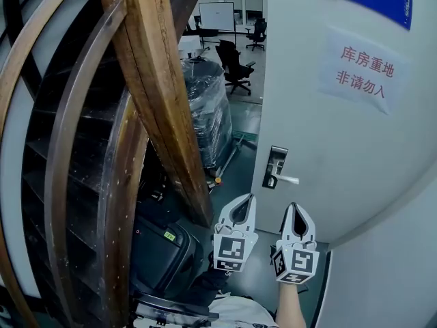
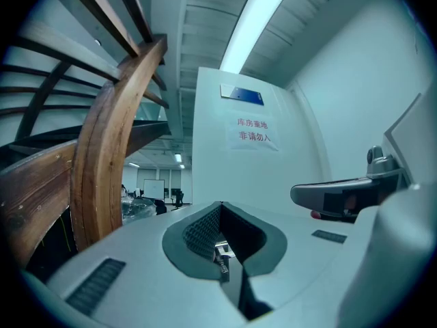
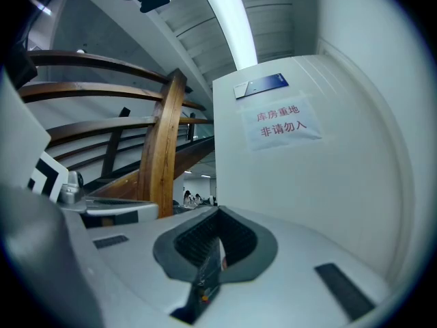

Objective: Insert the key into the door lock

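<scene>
The white door (image 1: 341, 149) stands ahead on the right, with a metal lock plate (image 1: 276, 167) and a lever handle (image 1: 288, 179) on its left edge. Both grippers point level at it from just below the lock. My left gripper (image 1: 240, 198) is shut; a small silver bit (image 2: 222, 257) shows in its hollow, and I cannot tell whether it is held. My right gripper (image 1: 293, 207) is shut on a thin flat piece (image 3: 208, 272), which looks like the key. In each gripper view the other gripper shows at the side: the right gripper (image 2: 341, 193) and the left gripper (image 3: 102, 210).
A curved wooden stair beam (image 1: 157, 80) rises close on the left. A plastic-wrapped stack (image 1: 208, 115) and an office chair (image 1: 235, 63) stand beyond it. A black bag (image 1: 160, 251) lies on the floor below the stairs. A sign with red print (image 1: 365, 70) hangs on the door.
</scene>
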{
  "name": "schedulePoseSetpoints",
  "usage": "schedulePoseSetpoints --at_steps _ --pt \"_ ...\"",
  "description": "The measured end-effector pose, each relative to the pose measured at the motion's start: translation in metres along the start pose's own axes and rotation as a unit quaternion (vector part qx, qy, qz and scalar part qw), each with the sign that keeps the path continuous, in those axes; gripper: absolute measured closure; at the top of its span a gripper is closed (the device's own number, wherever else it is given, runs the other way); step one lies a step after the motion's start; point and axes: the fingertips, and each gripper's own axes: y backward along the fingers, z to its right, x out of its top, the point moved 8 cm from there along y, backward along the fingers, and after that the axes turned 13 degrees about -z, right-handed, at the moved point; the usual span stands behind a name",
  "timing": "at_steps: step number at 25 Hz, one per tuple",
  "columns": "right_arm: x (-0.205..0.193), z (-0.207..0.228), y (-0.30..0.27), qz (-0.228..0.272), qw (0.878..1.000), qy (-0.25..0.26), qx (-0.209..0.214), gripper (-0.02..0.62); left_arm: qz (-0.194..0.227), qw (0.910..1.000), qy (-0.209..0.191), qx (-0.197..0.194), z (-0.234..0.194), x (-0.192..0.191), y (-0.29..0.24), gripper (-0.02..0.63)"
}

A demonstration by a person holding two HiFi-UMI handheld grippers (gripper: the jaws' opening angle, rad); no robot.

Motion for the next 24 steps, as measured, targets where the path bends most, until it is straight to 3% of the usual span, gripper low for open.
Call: schedulePoseSetpoints --at_steps 24 --pt "-0.004 -0.005 -0.011 -0.007 1.000 0.006 0.001 0.591 -0.005 1.0000 0.002 0.005 -0.012 -0.004 -0.003 0.603"
